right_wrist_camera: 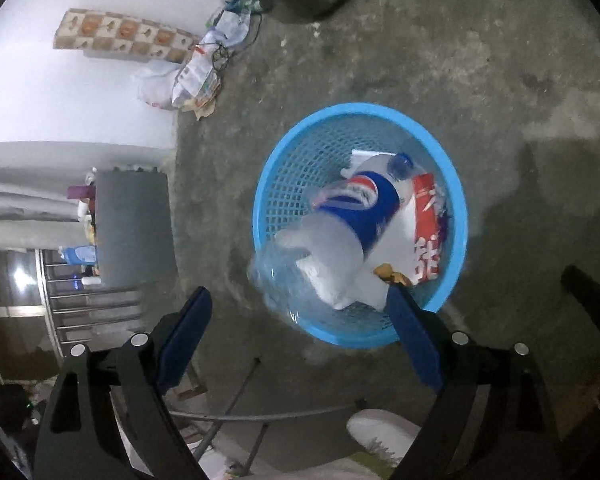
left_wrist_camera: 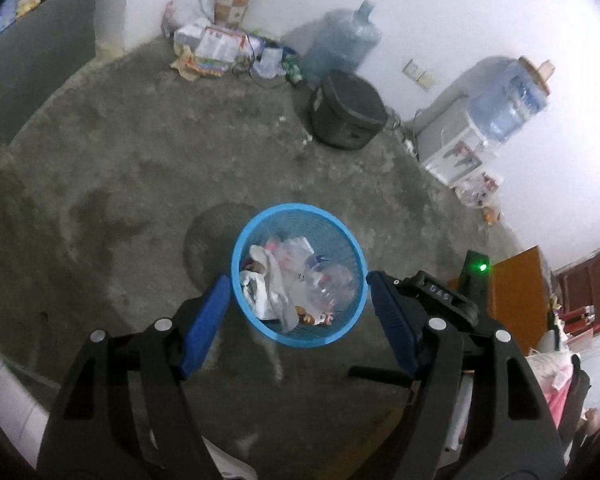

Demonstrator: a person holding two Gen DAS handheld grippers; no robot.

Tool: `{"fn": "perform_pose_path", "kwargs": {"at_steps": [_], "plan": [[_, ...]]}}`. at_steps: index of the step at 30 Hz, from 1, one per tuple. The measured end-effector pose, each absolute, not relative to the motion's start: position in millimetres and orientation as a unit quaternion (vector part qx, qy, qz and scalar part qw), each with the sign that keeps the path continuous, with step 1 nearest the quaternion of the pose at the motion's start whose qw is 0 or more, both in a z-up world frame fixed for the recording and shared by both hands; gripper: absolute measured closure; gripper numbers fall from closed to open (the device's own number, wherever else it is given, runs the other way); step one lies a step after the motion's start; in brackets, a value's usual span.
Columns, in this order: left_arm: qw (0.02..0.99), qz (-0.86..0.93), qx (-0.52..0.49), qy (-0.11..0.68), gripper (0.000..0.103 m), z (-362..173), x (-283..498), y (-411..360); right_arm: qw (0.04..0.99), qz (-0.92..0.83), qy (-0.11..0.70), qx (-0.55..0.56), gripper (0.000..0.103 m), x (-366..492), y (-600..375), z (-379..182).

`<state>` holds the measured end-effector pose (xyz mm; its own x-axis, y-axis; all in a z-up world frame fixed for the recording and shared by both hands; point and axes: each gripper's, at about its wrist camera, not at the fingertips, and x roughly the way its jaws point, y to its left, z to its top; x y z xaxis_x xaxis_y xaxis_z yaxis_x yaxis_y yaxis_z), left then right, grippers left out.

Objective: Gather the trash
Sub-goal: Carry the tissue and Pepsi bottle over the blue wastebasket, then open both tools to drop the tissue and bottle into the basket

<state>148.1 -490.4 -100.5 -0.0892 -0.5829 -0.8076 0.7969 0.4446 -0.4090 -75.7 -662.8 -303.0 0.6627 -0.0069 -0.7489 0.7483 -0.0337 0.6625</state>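
Bare concrete floor, stained and uneven, runs to a white wall where loose wrappers and papers lie heaped beside a large water jug. Your blue mesh basket stands well out from that heap, directly below both tools.

Your left gripper is spread wide with nothing between its pads, framing the basket, which already holds a white bag and wrappers.

Your right gripper is likewise released. A plastic bottle with a blue label lies free of the pads, blurred, its cap end pointing into the basket and its base over the near rim. Its long axis runs away from the right tool, slanting to the right.

Judgement: the remaining litter lies against the wall, beyond the basket; neither hand is clearly nearer.
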Motion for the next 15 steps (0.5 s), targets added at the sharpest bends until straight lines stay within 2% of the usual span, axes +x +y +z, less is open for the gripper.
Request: {"fn": "perform_pose_path", "kwargs": {"at_steps": [2,6,10,15], "plan": [[0.677,-0.523,0.088,0.511,0.034,-83,149,-471,0.644,-0.305,0.285,0.641,0.016,-75,-659,-298],[0.703,-0.531,0.074,0.468,0.034,-42,144,-424,0.687,-0.315,0.293,0.586,0.016,-71,-643,-254],[0.753,-0.511,0.061,0.41,0.018,6,132,-352,0.746,-0.308,0.297,0.511,0.016,-57,-613,-195],[0.851,-0.394,0.057,0.344,0.01,56,107,-253,0.832,-0.269,0.301,0.382,0.016,-34,-540,-108]]}}
